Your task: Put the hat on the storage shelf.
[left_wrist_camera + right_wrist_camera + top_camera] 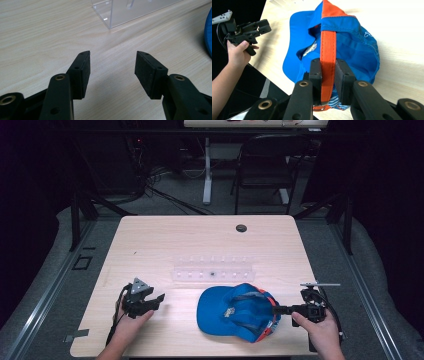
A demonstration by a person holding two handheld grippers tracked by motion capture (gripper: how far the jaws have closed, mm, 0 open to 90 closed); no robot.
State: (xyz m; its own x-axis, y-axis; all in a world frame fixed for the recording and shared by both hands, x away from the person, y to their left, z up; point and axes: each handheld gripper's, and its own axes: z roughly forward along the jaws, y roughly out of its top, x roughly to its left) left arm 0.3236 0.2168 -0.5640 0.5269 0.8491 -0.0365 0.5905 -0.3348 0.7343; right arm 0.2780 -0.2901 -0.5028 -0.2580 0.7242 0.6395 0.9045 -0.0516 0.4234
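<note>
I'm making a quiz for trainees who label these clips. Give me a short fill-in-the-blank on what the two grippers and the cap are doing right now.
1. The right gripper is shut on the cap's ____ strap.
2. The left gripper has its jaws ____, with nothing between them.
3. The blue cap lies on the table with its inside facing ____.
4. Beyond the cap stands a clear ____ rack.

Missing words: orange; open; up; plastic

No legible text; cap (352, 47) embroidery too small to read
</note>
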